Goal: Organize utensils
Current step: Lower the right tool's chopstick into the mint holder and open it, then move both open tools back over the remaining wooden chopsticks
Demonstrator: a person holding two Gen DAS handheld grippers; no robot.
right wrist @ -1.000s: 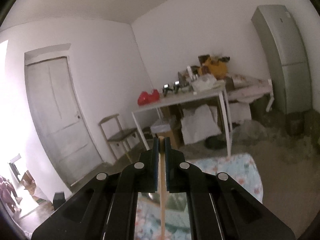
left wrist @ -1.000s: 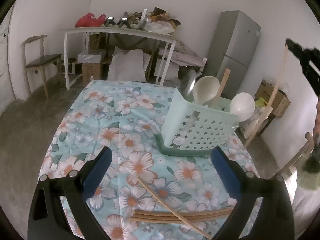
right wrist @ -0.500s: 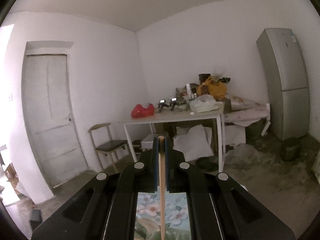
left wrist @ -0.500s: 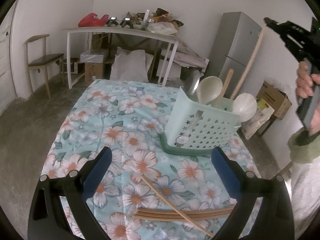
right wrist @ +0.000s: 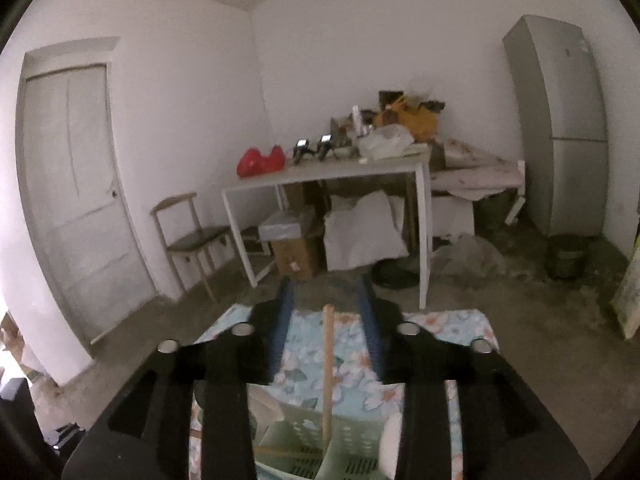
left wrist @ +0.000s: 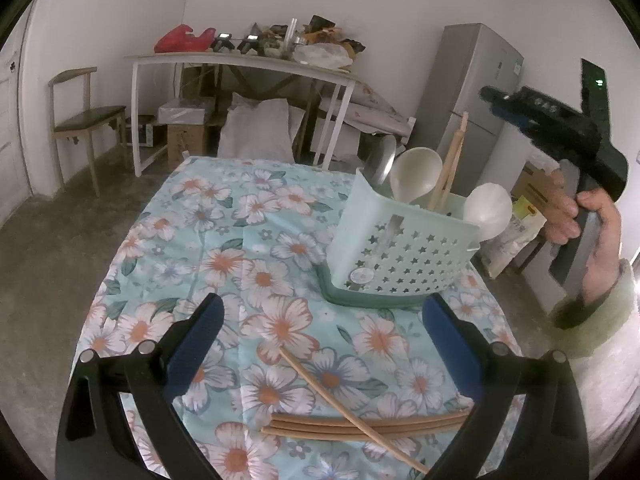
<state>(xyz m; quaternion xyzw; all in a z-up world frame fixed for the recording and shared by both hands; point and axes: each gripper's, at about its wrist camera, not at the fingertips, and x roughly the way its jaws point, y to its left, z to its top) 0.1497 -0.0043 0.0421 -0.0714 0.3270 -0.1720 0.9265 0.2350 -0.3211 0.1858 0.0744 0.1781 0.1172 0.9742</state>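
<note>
The right gripper [right wrist: 326, 320], jaws opening, is dropping a pale wooden chopstick [right wrist: 328, 372] into the mint-green perforated plastic basket [left wrist: 404, 256]; next, the wide-open, empty left gripper [left wrist: 322, 344] must take the wooden chopsticks [left wrist: 360, 424] at the floral-clothed table's [left wrist: 192, 248] near edge.

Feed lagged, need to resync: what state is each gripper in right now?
Left gripper: open, empty, above the wooden chopsticks on the table.
Right gripper: jaws opening, pads clear of the wooden chopstick standing in the pale green basket.
</note>
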